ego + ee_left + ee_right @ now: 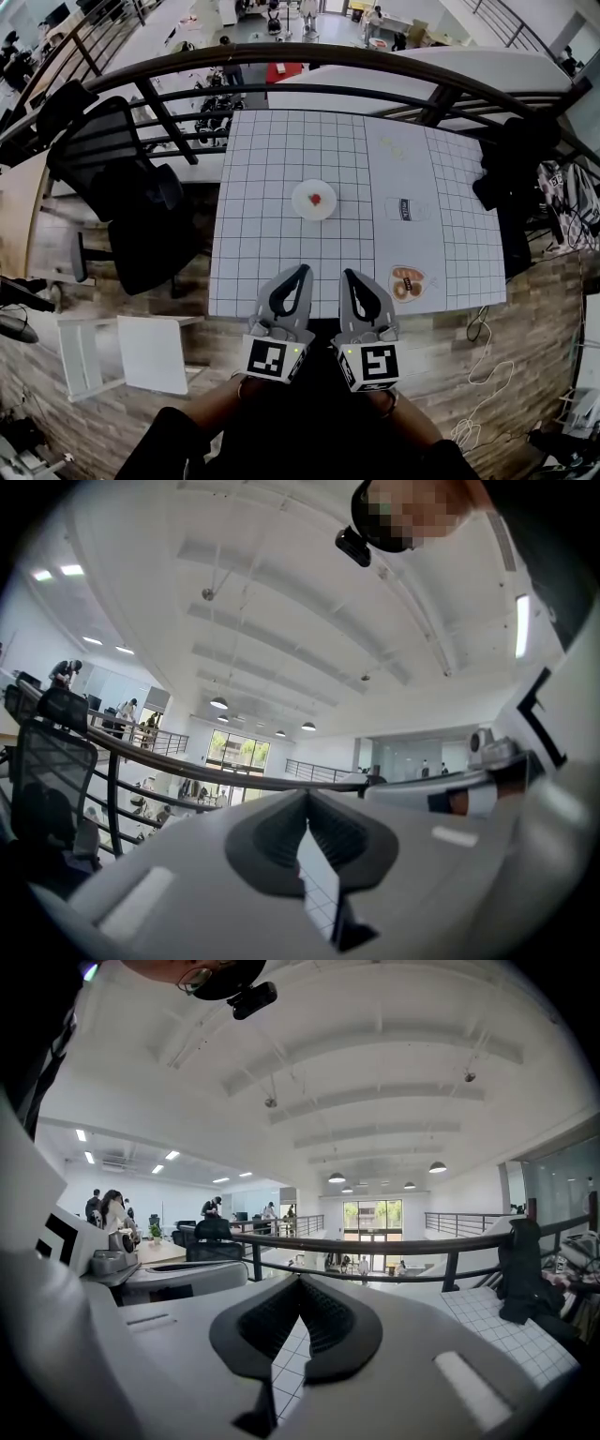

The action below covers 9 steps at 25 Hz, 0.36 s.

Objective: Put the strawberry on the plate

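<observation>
Head view: the small red strawberry (316, 198) lies on the round white plate (301, 208); the left claw (304, 268) and right claw (347, 274), closed and empty, hang nearer. A needless reach could knock it off.

White table (281, 187) w/ thin grey grid. White plate (302, 208), red strawberry (316, 199) on it. Near side of plate: left tool (305, 269) & right tool (347, 274), grey w/ black pads, b/w square markers. Black chair (122, 178) left of plate, black rail (281, 58) beyond. Brown wood floor (525, 314).
</observation>
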Motion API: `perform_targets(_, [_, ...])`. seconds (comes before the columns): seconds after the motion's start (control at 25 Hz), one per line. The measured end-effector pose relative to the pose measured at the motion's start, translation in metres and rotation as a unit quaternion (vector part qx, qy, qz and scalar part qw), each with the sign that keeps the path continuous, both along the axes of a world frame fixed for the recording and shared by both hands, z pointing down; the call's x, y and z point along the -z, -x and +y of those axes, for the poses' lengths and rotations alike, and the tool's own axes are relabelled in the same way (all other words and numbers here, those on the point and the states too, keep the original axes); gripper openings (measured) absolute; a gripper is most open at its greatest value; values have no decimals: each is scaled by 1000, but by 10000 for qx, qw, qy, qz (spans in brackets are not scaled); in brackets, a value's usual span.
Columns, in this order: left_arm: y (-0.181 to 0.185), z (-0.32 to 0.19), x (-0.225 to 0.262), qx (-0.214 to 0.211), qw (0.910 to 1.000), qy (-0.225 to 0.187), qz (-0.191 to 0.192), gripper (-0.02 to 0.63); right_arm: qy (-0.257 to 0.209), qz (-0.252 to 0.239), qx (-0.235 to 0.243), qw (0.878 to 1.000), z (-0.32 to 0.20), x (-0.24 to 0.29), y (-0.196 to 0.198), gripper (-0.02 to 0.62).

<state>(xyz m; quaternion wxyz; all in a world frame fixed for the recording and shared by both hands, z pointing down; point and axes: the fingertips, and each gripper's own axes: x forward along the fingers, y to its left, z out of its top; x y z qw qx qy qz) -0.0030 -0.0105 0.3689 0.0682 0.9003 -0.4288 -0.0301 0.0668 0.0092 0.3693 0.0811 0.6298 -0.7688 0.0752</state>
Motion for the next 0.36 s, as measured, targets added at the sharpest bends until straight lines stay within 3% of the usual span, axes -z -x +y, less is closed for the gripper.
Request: perform_targets(0.36, [-8, 15, -5, -135, 9999, 61, -8, 11, 7, 112, -45, 9999, 13, 1, -3, -3])
